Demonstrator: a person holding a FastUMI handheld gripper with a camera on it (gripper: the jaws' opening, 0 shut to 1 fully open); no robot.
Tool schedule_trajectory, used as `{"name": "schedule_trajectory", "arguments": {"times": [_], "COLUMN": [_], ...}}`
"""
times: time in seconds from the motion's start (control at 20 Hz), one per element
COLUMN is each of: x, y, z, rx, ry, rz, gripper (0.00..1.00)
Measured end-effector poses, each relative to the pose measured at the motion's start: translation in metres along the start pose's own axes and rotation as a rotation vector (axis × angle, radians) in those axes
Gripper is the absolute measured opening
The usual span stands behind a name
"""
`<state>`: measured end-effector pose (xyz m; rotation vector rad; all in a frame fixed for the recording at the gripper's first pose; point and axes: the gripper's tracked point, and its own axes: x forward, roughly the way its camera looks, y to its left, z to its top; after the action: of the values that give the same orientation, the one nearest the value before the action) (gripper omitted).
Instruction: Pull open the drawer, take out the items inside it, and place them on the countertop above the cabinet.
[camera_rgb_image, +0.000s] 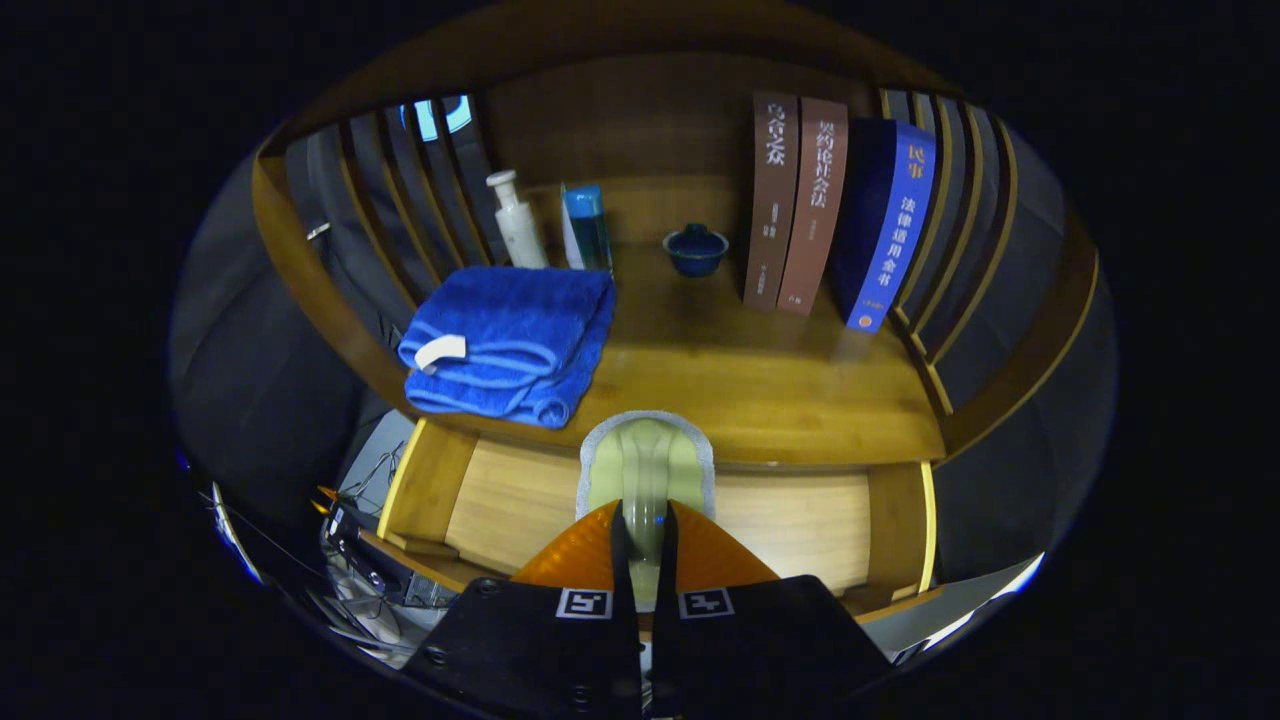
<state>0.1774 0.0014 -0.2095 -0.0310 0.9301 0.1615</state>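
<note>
My gripper (645, 520) is shut on a pale green pad with a grey rim (645, 455). The pad stands upright, pinched at its lower middle, and bulges out ahead of the fingertips. It hangs over the open wooden drawer (425, 480), whose light wood floor shows on both sides of the fingers. The pad's top edge reaches the front lip of the wooden countertop (760, 385) just beyond it. Whatever lies in the drawer beneath the gripper is hidden.
A folded blue towel (505, 340) lies on the countertop's left front. Behind it stand a white bottle (517, 220) and a blue-capped bottle (587, 228); further right are a small blue bowl (696, 248) and three upright books (835, 215). Slatted side rails flank the countertop. Cables (365, 575) lie at the lower left.
</note>
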Motion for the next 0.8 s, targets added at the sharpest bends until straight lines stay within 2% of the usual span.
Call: {"name": "schedule_trajectory", "arguments": {"times": [0.25,0.5,0.7,0.8], "x": [0.041,0.087,0.109,0.112], "y": [-0.021,-0.027,-0.025,-0.032], "z": [0.039,0.061,0.077,0.076], "rx": [-0.038,-0.028,-0.012,-0.028], "ry": [0.018,0.055,0.044,0.059], "rz": [-0.103,-0.153,-0.154,-0.173], "gripper": [0.09,0.09,0.1,0.16]}}
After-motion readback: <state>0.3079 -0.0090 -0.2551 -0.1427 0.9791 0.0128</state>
